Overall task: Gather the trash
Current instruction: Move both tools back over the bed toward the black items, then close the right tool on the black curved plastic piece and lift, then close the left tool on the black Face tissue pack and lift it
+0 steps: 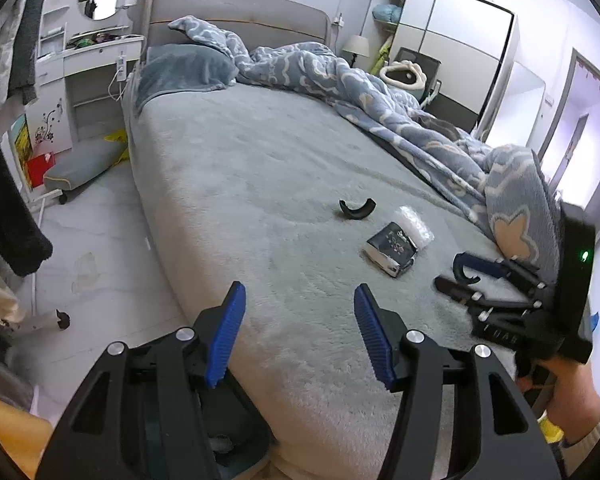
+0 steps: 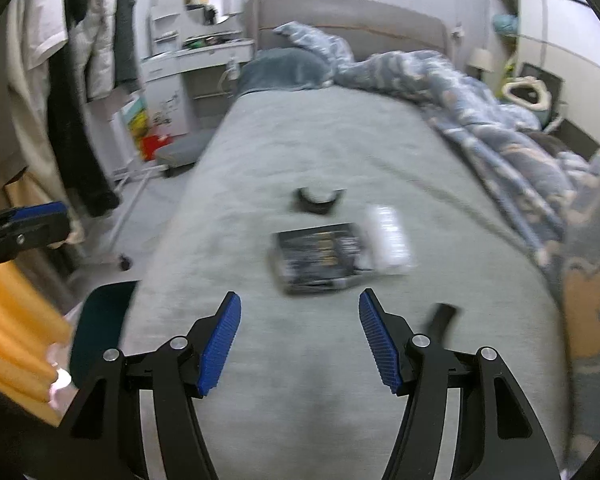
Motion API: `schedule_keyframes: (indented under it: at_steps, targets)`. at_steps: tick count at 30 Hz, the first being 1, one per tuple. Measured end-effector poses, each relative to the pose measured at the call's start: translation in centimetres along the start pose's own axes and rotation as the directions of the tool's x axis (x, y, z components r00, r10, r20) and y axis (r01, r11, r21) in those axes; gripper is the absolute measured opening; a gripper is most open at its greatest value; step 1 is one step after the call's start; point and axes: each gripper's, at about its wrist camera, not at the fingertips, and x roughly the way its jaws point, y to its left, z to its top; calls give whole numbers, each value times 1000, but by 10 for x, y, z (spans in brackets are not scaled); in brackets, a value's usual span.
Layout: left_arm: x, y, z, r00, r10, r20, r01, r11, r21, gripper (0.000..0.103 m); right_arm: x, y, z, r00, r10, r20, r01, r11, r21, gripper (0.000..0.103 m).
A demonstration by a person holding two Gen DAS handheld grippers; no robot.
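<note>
Left gripper (image 1: 300,336): fingers spread — empty
Right gripper (image 2: 300,340): fingers spread
Bed (image 1: 240,168): dark packet (image 1: 391,249) beside clear wrapper (image 1: 417,224)

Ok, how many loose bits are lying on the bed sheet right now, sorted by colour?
Black: 2, the curved plastic piece and the small dark packet.
Clear or white: 1, the plastic wrapper touching the packet.
Total: 3 on the bed.

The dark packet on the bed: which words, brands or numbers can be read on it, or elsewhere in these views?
None can be read.
dark packet: light print on top, too small in the left view and blurred in the right.
right gripper: pale marks on its body, too blurred.
</note>
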Motion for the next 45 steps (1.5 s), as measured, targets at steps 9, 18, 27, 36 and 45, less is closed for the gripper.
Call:
schedule_keyframes:
  at_steps: [9,18,27,36,45]
  targets:
    - [26,-12,5,999,4,-35,-4,1000,19,65,6,-63,-6,997,-72,-12,73,985,157,62]
    - [49,-28,10,998,-12,-62,15,999,48,67,26,-86,-14,994,-68,-87,83,978,193,53]
    - [70,-44,16,995,-51,-84,57,996,74,72,38,-102,-14,994,-1,-113,29,969,245,29]
    - [94,-57,19,990,-62,-124,74,993,97,76,48,-104,-10,990,26,-137,4,975,221,20]
    - [121,-71,20,982,-74,-175,100,984,147,80,51,-110,1,991,72,-112,-48,978,205,20]
